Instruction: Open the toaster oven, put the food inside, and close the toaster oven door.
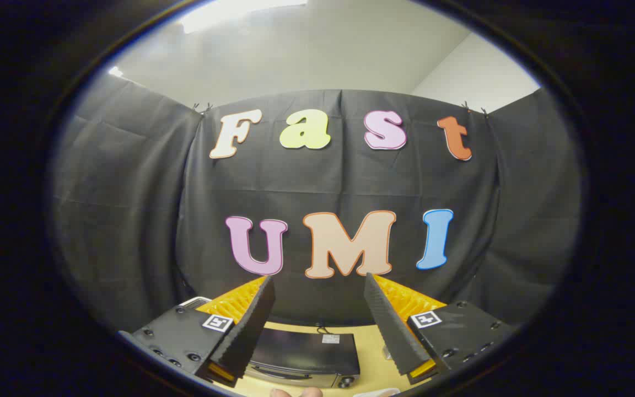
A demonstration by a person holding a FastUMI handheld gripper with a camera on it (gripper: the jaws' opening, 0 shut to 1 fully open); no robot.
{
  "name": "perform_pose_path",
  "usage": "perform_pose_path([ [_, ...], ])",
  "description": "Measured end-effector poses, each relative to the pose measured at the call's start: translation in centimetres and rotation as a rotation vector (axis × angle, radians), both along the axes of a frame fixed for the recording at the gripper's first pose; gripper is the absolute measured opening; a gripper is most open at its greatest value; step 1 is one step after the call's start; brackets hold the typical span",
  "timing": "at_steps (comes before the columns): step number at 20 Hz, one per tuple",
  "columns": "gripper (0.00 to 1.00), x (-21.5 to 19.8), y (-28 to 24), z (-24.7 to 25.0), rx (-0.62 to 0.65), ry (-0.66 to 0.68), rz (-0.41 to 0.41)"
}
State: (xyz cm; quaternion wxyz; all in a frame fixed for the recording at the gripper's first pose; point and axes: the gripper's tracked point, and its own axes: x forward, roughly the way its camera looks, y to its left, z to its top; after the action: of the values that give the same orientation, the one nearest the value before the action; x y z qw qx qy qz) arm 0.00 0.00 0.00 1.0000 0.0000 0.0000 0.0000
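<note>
- Two gripper fingers rise from the bottom of the gripper view, spread wide apart with nothing held between them; the gripper is open and empty.
- Between and below the fingers, well under their tips, sits the toaster oven, a dark box seen from above and behind the gripper's line of sight.
- Its flat dark top faces up, and a strip of its metal front with a knob shows along its near lower edge.
- That front edge runs across from side to side, so the oven's long axis lies crosswise to the fingers.
- I cannot tell from this angle whether the door is open or closed, though nothing appears folded down.
- The oven stands on a pale wooden table, which shows as a bare strip to the right of the oven.
- Something small and pale, perhaps fingertips or food, peeks in at the very bottom just in front of the oven; it is too cut off to identify.
- A black cloth wall hangs beyond the table, straight ahead of the fingertips.
- Judging from this, the fingers point over the oven towards the wall, so the gripper must tip down and towards the oven's front to reach the door.
</note>
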Motion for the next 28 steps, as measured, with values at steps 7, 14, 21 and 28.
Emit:
perform_pose_path([
  [7,1.0,0.6,-0.2,-0.5,0.01,0.015,-0.001],
  [14,1.0,1.1,-0.4,-0.7,0.053,0.021,-0.01],
  [21,1.0,1.3,1.2,-1.3,0.055,0.031,0.016],
  [28,1.0,1.9,2.5,-3.0,0.074,0.052,0.038],
])
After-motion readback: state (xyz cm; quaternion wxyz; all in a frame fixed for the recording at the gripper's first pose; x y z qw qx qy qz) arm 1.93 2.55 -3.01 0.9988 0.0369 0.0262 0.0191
